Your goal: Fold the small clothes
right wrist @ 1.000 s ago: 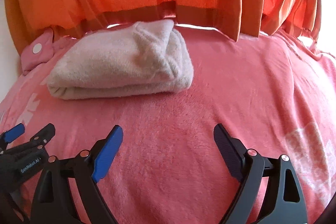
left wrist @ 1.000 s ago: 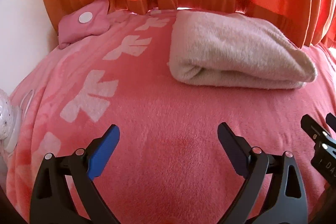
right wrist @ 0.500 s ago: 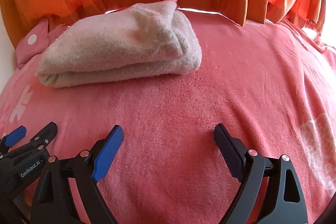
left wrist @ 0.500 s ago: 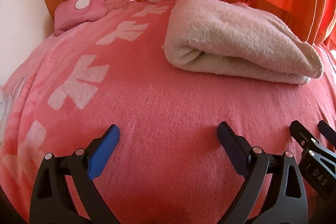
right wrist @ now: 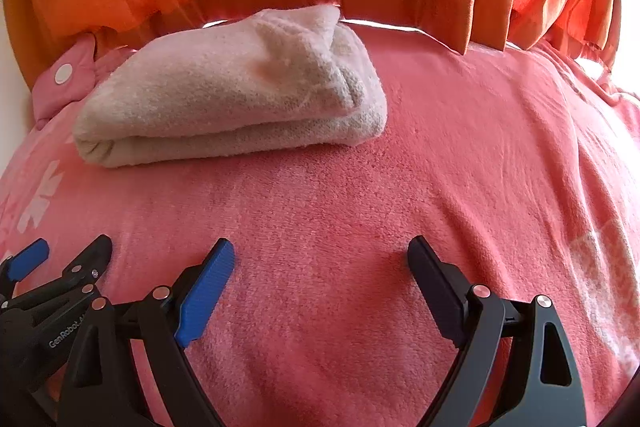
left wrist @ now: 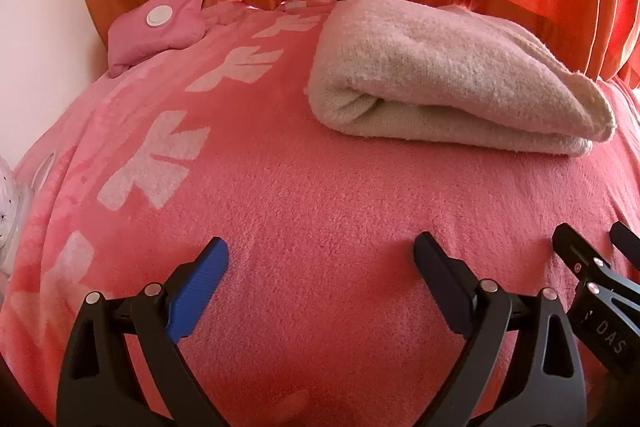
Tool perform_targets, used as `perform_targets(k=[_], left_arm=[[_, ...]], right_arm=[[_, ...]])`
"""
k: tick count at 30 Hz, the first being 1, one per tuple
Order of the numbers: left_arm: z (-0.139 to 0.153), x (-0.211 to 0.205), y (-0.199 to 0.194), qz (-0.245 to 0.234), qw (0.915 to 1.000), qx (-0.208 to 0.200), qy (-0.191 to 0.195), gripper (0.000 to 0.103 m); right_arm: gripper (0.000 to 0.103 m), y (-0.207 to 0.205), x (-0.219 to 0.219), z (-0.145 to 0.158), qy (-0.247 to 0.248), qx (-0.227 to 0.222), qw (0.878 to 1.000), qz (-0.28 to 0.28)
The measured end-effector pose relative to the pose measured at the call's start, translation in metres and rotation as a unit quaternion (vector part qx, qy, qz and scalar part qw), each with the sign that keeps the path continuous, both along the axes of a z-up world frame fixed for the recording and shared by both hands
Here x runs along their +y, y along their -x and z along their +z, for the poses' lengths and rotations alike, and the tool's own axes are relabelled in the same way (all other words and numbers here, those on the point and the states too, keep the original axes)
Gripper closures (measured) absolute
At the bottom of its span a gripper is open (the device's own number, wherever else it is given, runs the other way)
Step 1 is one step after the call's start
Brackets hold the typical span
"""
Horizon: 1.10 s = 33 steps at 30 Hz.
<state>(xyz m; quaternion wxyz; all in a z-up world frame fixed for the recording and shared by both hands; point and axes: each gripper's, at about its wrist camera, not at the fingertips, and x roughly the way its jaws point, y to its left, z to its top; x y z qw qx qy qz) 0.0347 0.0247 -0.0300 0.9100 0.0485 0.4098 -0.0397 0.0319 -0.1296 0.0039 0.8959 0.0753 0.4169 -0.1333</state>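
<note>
Above blanket [left wrist: 320, 187], jaws wide, empty.

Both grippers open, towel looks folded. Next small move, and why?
Probably ease both back. The beige towel already lies folded in layers on the pink blanket, and the left gripper and right gripper are open, empty, short of it. Nothing else unfolded shows.

Each black gripper, left gripper [left wrist: 322, 255] and right gripper [right wrist: 320, 251], is fitted with one ribbed blue pad, one dark pad and silver rivets.
</note>
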Motion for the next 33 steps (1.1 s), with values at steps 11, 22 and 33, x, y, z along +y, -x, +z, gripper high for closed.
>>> perform_targets(k=[11,22,33], left_arm=[[0.002,0.000,-0.003,0.000,1.0000,0.003,-0.002,0.012],[0.002,-0.002,-0.002,0.003,1.0000,-0.001,-0.008,0.012],[0.003,-0.005,0.000,-0.001,0.9998,-0.005,-0.017,0.015]], right_arm=[[0.017,0.000,0.003,0.001,0.004,-0.003,1.000,-0.001],[0.017,0.001,0.007,0.003,0.011,-0.005,1.000,-0.001],[0.017,0.001,0.012,0.004,0.016,-0.006,1.000,-0.001]])
